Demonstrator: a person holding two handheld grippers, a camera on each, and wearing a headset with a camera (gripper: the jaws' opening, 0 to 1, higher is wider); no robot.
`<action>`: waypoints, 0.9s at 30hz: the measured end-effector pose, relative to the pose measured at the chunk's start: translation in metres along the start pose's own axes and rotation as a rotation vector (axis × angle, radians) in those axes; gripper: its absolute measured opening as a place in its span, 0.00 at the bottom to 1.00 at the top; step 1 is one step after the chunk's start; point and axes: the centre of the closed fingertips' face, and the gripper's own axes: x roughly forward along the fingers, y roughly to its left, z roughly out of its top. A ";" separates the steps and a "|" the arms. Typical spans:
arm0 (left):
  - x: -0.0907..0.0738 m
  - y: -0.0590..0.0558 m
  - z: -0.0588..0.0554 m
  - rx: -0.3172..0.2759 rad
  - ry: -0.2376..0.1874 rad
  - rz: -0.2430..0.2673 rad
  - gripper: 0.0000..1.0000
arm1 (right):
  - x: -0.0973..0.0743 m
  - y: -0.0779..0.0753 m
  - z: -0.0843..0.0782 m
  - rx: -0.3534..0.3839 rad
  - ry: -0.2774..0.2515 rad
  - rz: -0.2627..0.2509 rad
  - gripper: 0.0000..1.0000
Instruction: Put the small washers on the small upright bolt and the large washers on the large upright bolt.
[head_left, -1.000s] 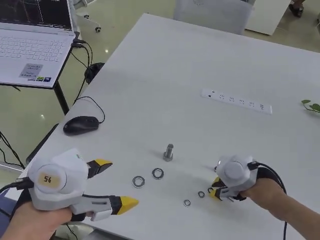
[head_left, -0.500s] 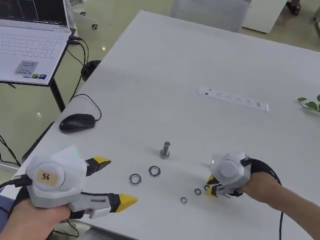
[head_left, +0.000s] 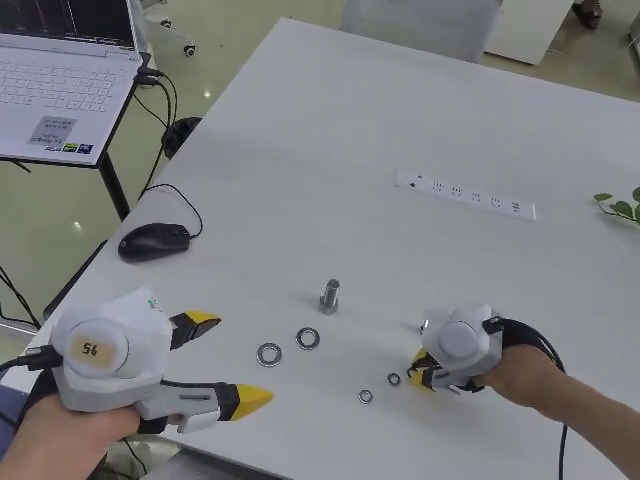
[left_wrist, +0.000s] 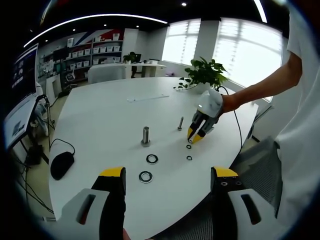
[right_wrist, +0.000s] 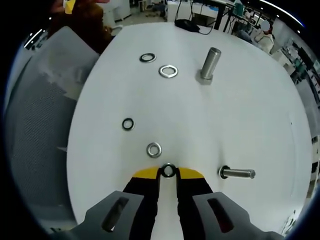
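The large upright bolt stands mid-table, with two large washers lying flat in front of it. Two small washers lie further right. My right gripper is down at the table, its jaws shut on a third small washer. The small upright bolt stands just beside it. My left gripper hovers open and holds nothing near the table's front edge, left of the washers.
A black mouse with its cable lies at the table's left edge. A white power strip lies behind the bolts. A laptop sits on a side stand at far left. Plant leaves reach in from the right.
The head view has shifted a little. Both grippers keep nearly the same places, with the right one still low at the small washers.
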 end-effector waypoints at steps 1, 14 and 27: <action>0.000 0.000 0.000 0.001 -0.001 0.001 0.68 | 0.000 0.000 0.000 0.011 -0.005 0.000 0.14; -0.001 0.004 0.003 0.000 -0.006 0.007 0.68 | -0.004 -0.001 -0.006 0.071 -0.031 -0.044 0.13; 0.003 0.004 0.004 0.000 -0.004 0.001 0.68 | -0.025 -0.014 -0.014 0.168 -0.070 -0.110 0.12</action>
